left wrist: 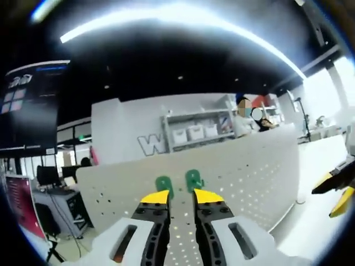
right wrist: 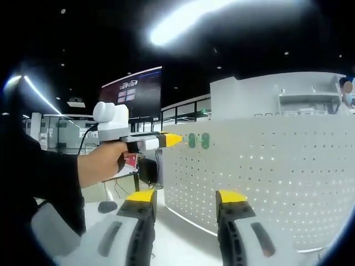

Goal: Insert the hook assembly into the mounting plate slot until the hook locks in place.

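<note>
the step in hand looks like the fitting itself: two small green plastic hooks [left wrist: 178, 183] sit side by side on the upright white perforated metal mounting plate [left wrist: 238, 172], near its top edge, and the left tool [left wrist: 181, 196] is right up against them, its yellow-tipped jaws a narrow gap apart with one tip under each hook. whether the tips press on the hooks or merely stand just in front is hard to tell, since the view is blurred there. in the right gripper view the left tool [right wrist: 180, 140], held in a person's hand [right wrist: 102, 162], points its tips at the same green pair [right wrist: 198, 140] from the side.

the right tool [right wrist: 184, 198] hangs wide open and holds nothing, facing the plate lower down, above the white counter [right wrist: 177, 238].

the next move probably calls for a steady push along the slot until the hook seats, with both tools kept off the front of the pair so it stays in sight.

open white bins [left wrist: 195, 132] stand on a far shelf; their contents cannot be made out.
</note>
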Demonstrator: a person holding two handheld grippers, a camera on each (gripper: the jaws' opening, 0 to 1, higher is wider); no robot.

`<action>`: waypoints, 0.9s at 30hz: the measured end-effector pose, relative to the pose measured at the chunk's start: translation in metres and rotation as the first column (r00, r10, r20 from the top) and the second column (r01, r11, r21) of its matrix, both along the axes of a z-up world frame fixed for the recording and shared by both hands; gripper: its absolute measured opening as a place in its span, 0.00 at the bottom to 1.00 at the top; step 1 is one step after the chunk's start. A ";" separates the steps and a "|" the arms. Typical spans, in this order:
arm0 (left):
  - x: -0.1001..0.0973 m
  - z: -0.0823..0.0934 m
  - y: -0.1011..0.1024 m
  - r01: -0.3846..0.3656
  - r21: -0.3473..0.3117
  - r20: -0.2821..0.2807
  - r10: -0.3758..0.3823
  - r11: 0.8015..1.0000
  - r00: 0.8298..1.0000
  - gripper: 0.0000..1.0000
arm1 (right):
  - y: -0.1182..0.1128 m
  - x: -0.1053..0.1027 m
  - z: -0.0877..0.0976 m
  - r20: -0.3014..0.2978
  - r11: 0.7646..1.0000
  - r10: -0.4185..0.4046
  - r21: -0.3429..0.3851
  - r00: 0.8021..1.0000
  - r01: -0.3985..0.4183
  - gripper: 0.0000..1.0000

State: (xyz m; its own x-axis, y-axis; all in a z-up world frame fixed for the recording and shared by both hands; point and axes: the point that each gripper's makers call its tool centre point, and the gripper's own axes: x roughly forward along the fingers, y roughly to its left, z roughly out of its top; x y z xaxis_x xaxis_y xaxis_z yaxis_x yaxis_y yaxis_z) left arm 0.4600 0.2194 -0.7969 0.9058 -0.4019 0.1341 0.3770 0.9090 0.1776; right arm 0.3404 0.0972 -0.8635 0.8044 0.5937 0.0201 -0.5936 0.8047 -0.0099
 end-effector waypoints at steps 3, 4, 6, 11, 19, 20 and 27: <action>-0.006 -0.002 0.000 0.008 -0.001 -0.002 -0.008 1.000 1.000 0.17 | -0.001 0.001 -0.002 -0.003 1.000 -0.005 -0.005 1.000 0.005 0.40; -0.008 -0.003 0.000 0.010 -0.001 -0.003 -0.011 1.000 1.000 0.17 | -0.001 0.002 -0.002 -0.004 1.000 -0.006 -0.006 1.000 0.006 0.40; -0.013 -0.006 0.001 0.014 -0.001 -0.003 -0.014 1.000 1.000 0.17 | -0.001 0.003 -0.005 -0.008 1.000 -0.008 -0.010 1.000 0.008 0.40; -0.027 -0.018 0.004 0.023 -0.005 -0.018 -0.023 1.000 1.000 0.17 | 0.001 0.005 -0.012 -0.024 1.000 -0.006 -0.022 1.000 0.006 0.40; -0.039 -0.045 0.015 0.017 -0.020 -0.065 -0.018 1.000 0.998 0.17 | 0.008 0.006 -0.027 -0.054 0.999 0.002 -0.051 0.999 -0.005 0.40; -0.041 -0.047 0.017 0.014 -0.023 -0.069 -0.015 1.000 0.998 0.17 | 0.008 0.006 -0.028 -0.057 0.999 0.002 -0.052 0.998 -0.005 0.40; -0.046 -0.058 0.024 0.001 -0.046 -0.087 -0.005 0.999 0.996 0.17 | 0.014 0.005 -0.037 -0.081 0.998 0.011 -0.068 0.997 -0.016 0.40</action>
State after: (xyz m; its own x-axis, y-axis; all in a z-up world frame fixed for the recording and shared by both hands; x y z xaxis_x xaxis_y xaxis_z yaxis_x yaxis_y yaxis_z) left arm 0.4139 0.2437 -0.8544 0.9138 -0.3995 0.0730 0.3916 0.9144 0.1022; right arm 0.3458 0.1115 -0.9010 0.7936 0.6023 -0.0858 -0.6056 0.7956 -0.0164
